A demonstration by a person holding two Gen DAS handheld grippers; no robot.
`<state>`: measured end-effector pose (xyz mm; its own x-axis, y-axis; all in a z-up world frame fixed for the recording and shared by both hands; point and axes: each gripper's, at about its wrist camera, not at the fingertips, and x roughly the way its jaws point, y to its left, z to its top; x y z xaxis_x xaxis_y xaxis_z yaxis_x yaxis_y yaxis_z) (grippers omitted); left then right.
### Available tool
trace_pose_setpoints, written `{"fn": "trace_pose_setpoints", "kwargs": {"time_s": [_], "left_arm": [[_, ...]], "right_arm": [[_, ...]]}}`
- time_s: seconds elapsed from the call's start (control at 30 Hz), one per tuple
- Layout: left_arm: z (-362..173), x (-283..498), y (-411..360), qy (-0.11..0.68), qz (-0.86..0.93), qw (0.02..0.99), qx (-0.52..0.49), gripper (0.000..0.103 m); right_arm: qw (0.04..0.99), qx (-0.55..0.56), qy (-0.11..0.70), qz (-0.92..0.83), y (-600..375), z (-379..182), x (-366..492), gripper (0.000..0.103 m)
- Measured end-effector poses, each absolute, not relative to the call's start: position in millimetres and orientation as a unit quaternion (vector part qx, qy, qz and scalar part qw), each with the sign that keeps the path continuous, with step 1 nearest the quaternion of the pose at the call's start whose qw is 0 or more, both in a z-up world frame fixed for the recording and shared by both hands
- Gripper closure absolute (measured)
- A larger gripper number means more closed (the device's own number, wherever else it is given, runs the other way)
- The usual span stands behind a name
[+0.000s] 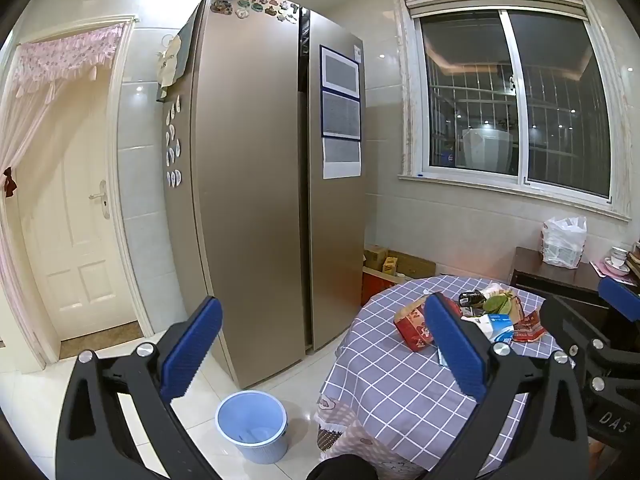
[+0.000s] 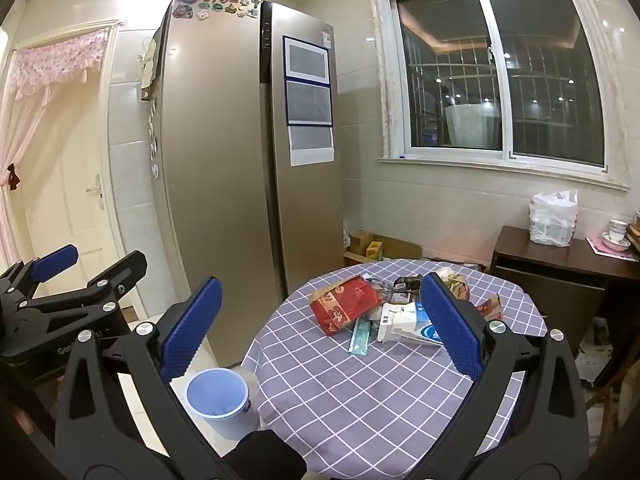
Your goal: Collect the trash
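Both grippers, left and right, gape wide, holding nothing, above the desk. The trash is heaped right of centre; the bin stands on the floor, lower left. Best to take the red bag first, pinching an edge cleanly.

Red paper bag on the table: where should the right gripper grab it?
Take the red paper bag at its near bottom corner, coming in from the table's front edge. It lies flat and crumpled, that corner clear of the white carton beside it. The right gripper is open.
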<state>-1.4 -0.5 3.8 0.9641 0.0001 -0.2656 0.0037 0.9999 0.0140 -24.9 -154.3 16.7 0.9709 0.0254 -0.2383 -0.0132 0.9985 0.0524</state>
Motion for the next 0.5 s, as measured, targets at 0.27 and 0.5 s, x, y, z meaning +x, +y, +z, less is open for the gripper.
{"fn": "trace_pose_setpoints", "kwargs": {"time_s": [0.27, 0.5], "left_arm": [[5.9, -1.0, -0.7, 0.134, -0.002, 0.991, 0.008, 0.004], [8.9, -1.5, 0.6, 0.133, 0.0, 0.991, 0.008, 0.004]], "right_arm": [[0.992, 0.026, 0.119, 0.01, -153.7, 16.8, -24.2, 0.006], [0.993, 0.027, 0.119, 0.012, -155.0, 16.8, -25.9, 0.006]]}}
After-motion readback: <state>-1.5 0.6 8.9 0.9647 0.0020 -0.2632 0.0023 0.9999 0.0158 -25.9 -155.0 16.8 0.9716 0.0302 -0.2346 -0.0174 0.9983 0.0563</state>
